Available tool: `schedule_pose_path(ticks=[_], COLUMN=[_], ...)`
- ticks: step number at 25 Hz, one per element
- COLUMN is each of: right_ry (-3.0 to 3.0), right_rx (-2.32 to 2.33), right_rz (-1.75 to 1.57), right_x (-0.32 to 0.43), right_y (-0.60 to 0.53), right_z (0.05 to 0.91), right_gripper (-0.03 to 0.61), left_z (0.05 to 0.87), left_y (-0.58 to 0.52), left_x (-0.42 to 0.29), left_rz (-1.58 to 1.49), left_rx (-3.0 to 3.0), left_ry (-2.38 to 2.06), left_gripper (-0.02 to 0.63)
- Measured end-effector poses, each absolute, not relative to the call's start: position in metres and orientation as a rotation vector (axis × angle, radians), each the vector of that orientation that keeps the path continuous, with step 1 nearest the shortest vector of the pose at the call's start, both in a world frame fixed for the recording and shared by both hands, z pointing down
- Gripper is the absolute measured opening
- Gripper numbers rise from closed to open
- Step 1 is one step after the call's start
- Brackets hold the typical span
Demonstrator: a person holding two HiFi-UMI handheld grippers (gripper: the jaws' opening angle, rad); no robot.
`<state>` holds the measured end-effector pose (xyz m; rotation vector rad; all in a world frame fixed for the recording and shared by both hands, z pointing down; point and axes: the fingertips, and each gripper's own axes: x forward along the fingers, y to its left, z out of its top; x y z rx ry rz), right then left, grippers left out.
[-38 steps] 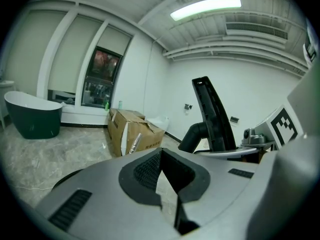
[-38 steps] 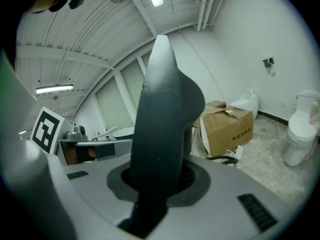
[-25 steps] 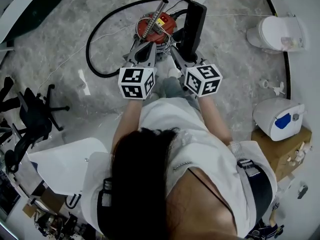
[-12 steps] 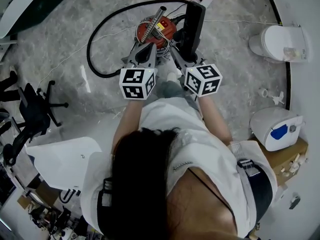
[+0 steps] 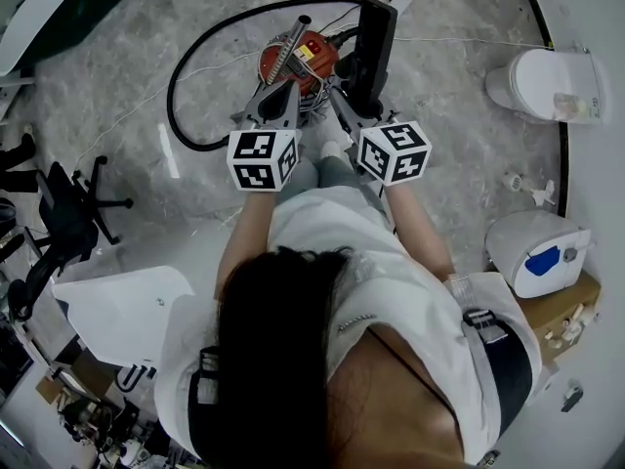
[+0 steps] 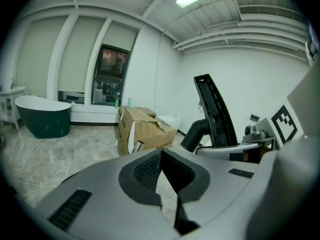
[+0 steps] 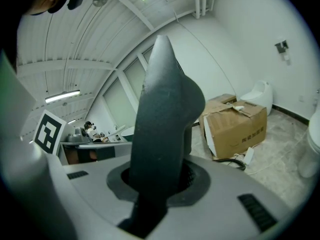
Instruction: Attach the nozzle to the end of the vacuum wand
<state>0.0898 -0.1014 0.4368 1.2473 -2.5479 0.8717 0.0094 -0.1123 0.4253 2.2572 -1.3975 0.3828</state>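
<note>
Grey floor (image 5: 107,86) lies under a red vacuum (image 5: 312,51). The right claw (image 5: 344,106) grips the black nozzle (image 5: 376,37). The left claw (image 5: 276,101) is closed on nothing, near the shiny wand (image 5: 285,55). Nozzle and wand are apart, so I think joining them is not done yet.

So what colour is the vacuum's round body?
Red vacuum body, clearest in the head view.

Person: white short-sleeved shirt (image 5: 337,237) and dark hair (image 5: 269,360) are recorded. Black straps (image 5: 506,358) with a grey buckle are worn over both shoulders; a thin dark cord (image 5: 410,367) is seen across the right shoulder. Blue-grey trousers (image 5: 327,171) are noted at the knees.

Left gripper (image 5: 280,91) and right gripper (image 5: 340,94): grey moulded bodies, dark ribbed pads (image 6: 145,171). Each is topped by a white cube (image 5: 262,158) with black square markers.
</note>
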Motion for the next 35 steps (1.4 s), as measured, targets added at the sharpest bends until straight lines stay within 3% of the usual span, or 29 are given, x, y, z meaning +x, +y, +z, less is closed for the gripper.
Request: schedule_pose_path(ticks=[18, 35], right_ry=[-2.524, -2.503], right_rx=[1.251, 1.306], right_rz=[0.879, 0.867], right_x=[0.1, 0.079], right_y=[-0.109, -0.133], right_z=[0.44, 0.439], right_gripper=[0.092, 0.092], left_z=[0.417, 0.442], left_y=[-0.132, -0.158], left_x=[0.0, -0.007], left_rz=[0.314, 0.457], left_rx=[2.254, 2.365], left_ry=[-1.496, -1.33], left_gripper=[0.002, 0.002])
